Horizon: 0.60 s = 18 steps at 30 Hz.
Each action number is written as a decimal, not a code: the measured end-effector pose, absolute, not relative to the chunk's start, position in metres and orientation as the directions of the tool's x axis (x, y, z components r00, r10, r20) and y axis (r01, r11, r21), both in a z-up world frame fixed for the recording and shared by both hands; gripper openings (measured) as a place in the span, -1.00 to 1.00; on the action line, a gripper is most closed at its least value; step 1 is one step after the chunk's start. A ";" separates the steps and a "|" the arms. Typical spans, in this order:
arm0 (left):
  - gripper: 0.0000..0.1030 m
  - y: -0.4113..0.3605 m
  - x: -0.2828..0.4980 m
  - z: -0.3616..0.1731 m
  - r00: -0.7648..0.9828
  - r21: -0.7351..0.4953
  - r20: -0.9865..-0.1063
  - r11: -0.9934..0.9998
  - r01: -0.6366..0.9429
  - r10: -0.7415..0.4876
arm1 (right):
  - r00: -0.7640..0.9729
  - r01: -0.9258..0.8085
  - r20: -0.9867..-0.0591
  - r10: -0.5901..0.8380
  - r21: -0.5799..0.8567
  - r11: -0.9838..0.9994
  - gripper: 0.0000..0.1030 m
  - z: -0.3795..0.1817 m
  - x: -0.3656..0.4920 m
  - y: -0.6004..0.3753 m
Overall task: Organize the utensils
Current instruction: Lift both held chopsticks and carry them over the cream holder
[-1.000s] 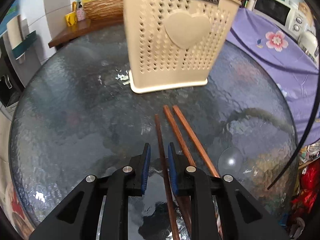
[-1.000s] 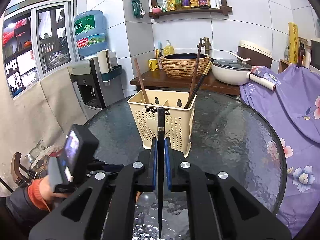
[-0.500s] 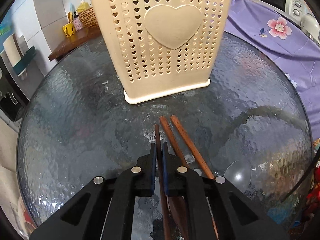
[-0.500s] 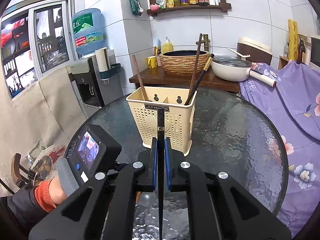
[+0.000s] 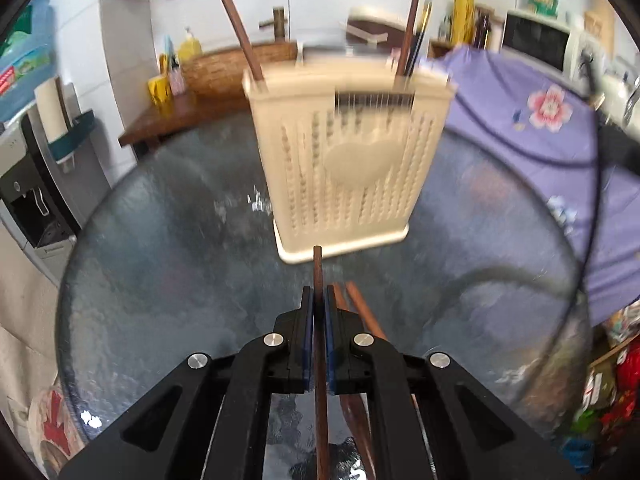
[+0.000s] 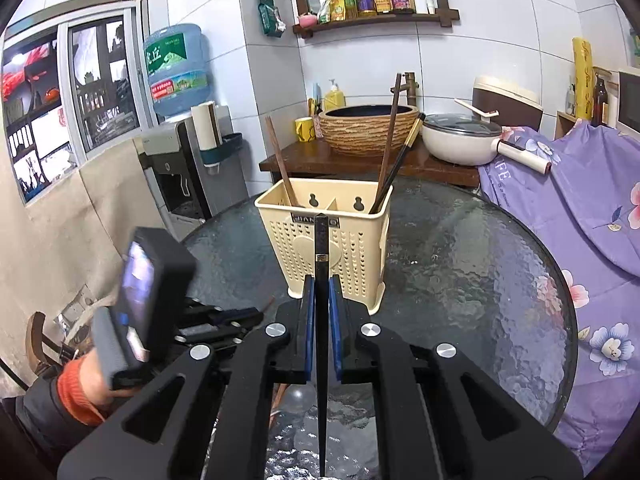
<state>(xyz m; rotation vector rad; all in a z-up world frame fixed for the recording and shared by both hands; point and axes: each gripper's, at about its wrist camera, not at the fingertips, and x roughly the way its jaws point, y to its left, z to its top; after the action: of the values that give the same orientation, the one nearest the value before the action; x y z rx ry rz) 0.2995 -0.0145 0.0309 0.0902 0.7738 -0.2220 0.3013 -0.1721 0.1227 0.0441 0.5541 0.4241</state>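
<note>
Glass round table [image 6: 460, 280] carries everything; landmark is the cream holder [image 6: 326, 248] standing upright on it, perforated front with a heart panel, divider inside. Purple floral cloth [image 6: 580, 208] drapes to the right of the holder, past the table edge. Behind the holder: wooden side table with a woven basin [image 6: 368, 128] and a white pan [image 6: 460, 140].

Left compartment of the holder: one brown chopstick [image 6: 280, 164], leaning left. Right compartment: one brown and one black chopstick with gold end [image 6: 400, 160], leaning right.

Right gripper [image 6: 322, 292] in front of the holder, pads pressed together on a black chopstick [image 6: 321, 248]; its top end overlaps the holder's label in view, rest runs back between the fingers.

Left gripper [image 5: 318, 304] also in front of the holder, pinching a dark brown chopstick [image 5: 318, 272]; tip overlaps the holder's base in view. Left wrist view is motion-blurred.

Two more brown chopsticks [image 5: 356, 308] lie flat on the glass, just right of the left gripper, pointing towards the holder.

Person's orange cuff [image 6: 74, 388] shows behind the left gripper.
</note>
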 end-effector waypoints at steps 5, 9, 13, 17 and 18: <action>-0.90 -0.007 0.270 0.076 0.757 -0.035 -0.614 0.966 0.255 -0.222 | 0.780 -0.392 -0.466 0.418 0.157 0.907 -0.85 0.133 0.293 -0.176; -0.90 -0.006 0.250 0.101 0.787 -0.044 -0.561 0.959 0.280 -0.255 | 0.780 -0.411 -0.453 0.432 0.151 0.899 -0.85 0.140 0.285 -0.178; -0.90 -0.004 0.236 0.113 0.804 -0.040 -0.530 0.955 0.293 -0.268 | 0.782 -0.419 -0.444 0.437 0.143 0.896 -0.85 0.146 0.279 -0.179; -0.90 -0.001 0.232 0.122 0.814 -0.049 -0.509 0.954 0.297 -0.279 | 0.783 -0.427 -0.437 0.443 0.140 0.893 -0.85 0.151 0.277 -0.178; -0.90 0.000 0.231 0.124 0.816 -0.049 -0.505 0.953 0.298 -0.282 | 0.783 -0.429 -0.436 0.443 0.137 0.893 -0.85 0.153 0.277 -0.178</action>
<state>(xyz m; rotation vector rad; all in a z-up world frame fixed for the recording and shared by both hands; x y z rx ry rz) 0.2310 0.0000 0.1243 0.0327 0.5335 -0.3092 0.2773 -0.1777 0.1526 0.0309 0.4787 0.4707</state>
